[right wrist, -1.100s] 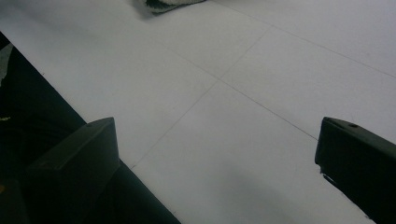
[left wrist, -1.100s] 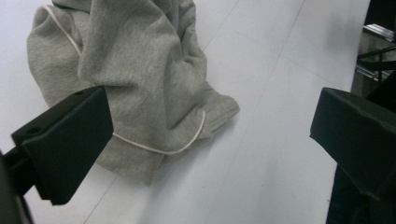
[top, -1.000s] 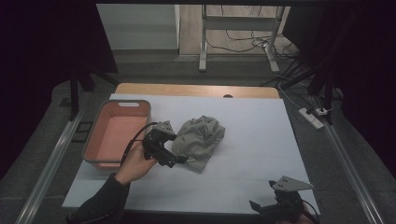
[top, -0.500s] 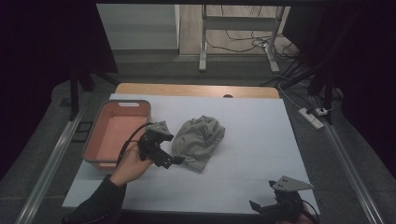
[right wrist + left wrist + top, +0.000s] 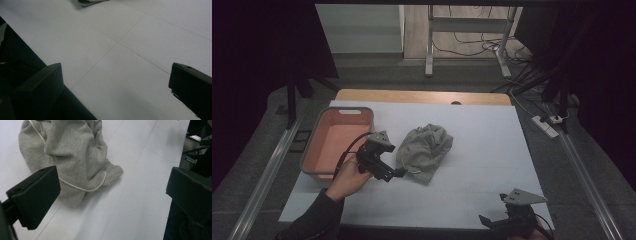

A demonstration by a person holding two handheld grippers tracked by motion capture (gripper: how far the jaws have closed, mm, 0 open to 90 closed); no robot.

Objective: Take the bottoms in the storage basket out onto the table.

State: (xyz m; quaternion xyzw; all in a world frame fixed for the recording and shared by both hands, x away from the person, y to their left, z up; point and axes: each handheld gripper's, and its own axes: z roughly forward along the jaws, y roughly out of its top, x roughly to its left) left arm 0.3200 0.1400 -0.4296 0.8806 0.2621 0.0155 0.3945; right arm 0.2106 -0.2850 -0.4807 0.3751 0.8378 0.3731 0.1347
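Grey sweatshirt [image 5: 424,151] bunched mid-table, cream drawstring showing. Left claw [image 5: 398,173] at its 7 o'clock edge, jaws wide apart, empty: approach-to-grasp step, judged. Next: push in, pinch the near hem. Pink basin [image 5: 314,150] at the sweatshirt's 9 o'clock, likely drop spot. Right claw [image 5: 492,220] spread open, idle at table's [image 5: 492,135] 5 o'clock. Nothing blocks.

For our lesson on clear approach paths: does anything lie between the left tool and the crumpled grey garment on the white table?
Nothing visible does. The left tool is open, right beside the crumpled grey fabric garment, with bare white table between them.
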